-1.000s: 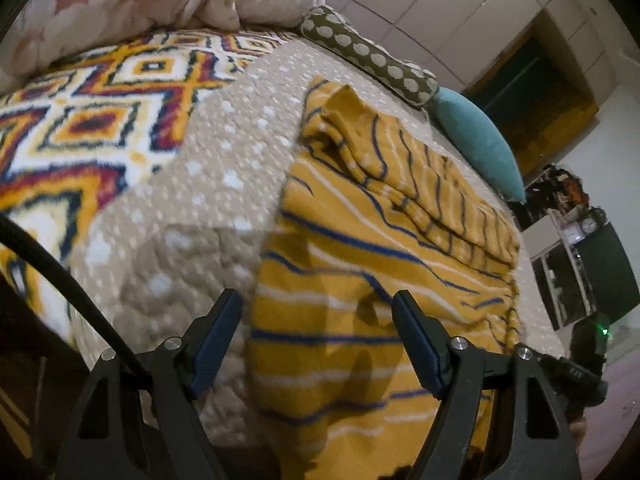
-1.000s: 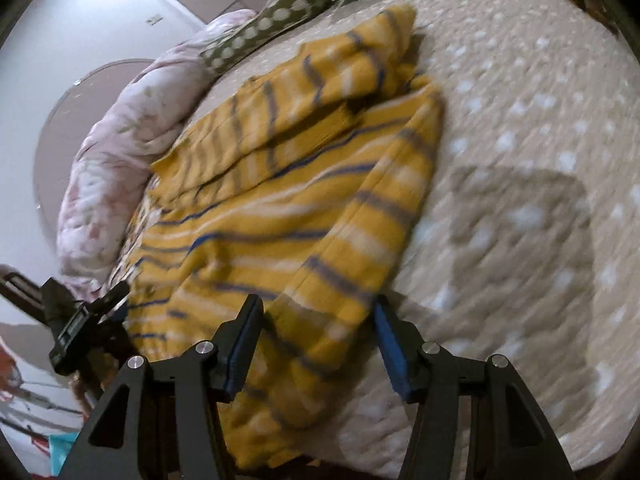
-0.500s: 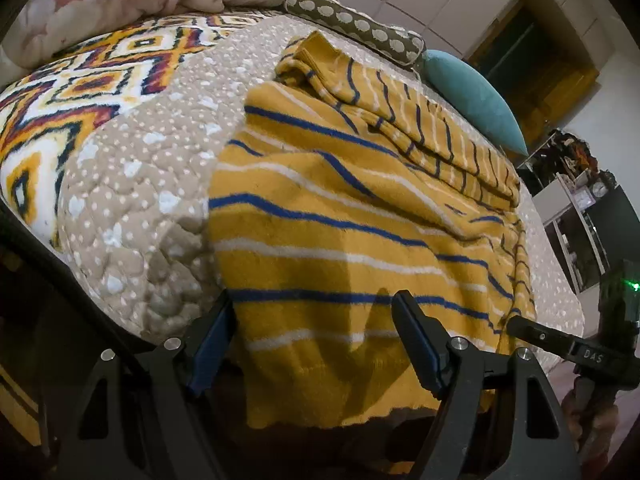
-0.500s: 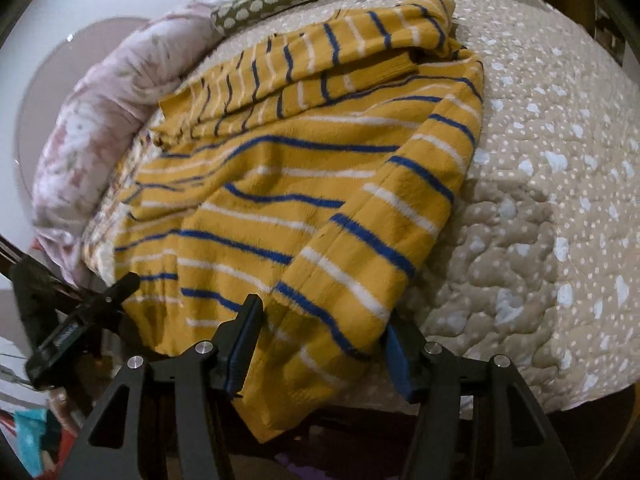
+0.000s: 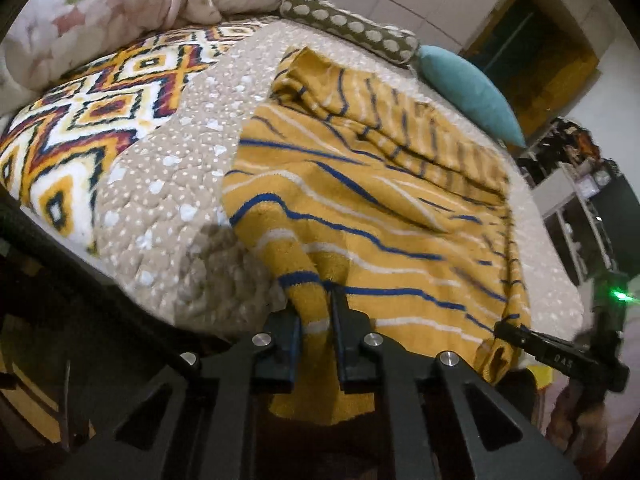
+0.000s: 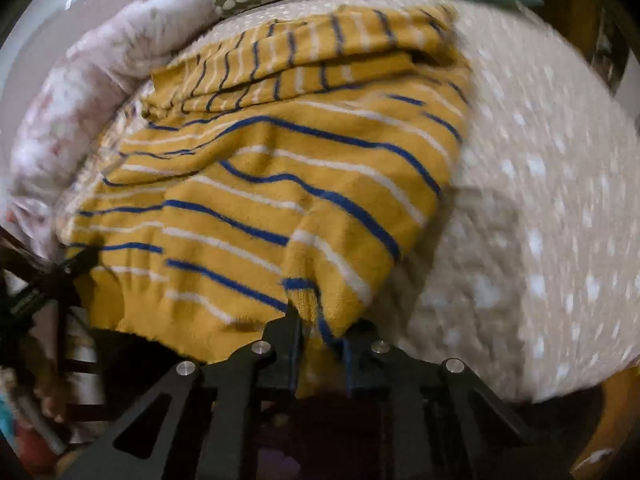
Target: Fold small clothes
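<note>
Mustard knit with blue and white stripes, the one sweater (image 5: 360,216) lies spread on the dotted beige quilt (image 5: 172,200), hem hanging over the near edge. In the left wrist view the left gripper (image 5: 314,312) has just closed its jaws, now nearly together, on a bunched hem corner; the pinch looks firm, and lifting both corners evenly should keep the fold square. In the right wrist view the right gripper (image 6: 316,320) has likewise just closed, almost together, on the opposite hem corner of the same sweater (image 6: 280,168). Count: one garment, two grippers, one teal cushion (image 5: 472,92), one spotted bolster (image 5: 348,28).
</note>
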Tool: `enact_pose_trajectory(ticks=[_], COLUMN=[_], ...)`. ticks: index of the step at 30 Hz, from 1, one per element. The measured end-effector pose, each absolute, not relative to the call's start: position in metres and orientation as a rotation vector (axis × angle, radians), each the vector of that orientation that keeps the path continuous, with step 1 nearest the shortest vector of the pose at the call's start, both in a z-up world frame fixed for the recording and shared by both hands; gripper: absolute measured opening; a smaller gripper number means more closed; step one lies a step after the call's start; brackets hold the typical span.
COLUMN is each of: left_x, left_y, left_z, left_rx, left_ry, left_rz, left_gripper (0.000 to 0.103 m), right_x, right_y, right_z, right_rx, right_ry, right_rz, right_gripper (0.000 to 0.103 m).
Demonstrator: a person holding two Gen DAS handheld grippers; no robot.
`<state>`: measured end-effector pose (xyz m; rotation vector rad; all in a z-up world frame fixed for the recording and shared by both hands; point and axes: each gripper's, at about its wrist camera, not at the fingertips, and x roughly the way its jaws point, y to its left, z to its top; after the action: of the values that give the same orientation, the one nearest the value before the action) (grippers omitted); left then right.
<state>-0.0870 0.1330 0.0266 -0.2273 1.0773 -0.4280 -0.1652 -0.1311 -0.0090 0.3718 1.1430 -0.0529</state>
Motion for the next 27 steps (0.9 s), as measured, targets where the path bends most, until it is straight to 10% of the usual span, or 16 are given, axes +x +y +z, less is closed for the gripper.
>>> enact_pose_trajectory(ticks=[14, 27], left_x=[-0.122, 0.050], left_y=[0.143, 0.074], left_z=[0.034, 0.111], left_rx=[-0.209, -0.181], left_ry=[1.074, 0.884], left_rz=[-0.415, -0.402], left_gripper=[0.011, 0.011], right_x=[-0.231, -0.107], right_y=[-0.132, -0.217], right_z=[-0.009, 0.071], right_rx=[0.448, 0.701], right_ry=[1.141, 0.753], right_rz=[0.183, 0.196], right_gripper=[0.014, 0.014])
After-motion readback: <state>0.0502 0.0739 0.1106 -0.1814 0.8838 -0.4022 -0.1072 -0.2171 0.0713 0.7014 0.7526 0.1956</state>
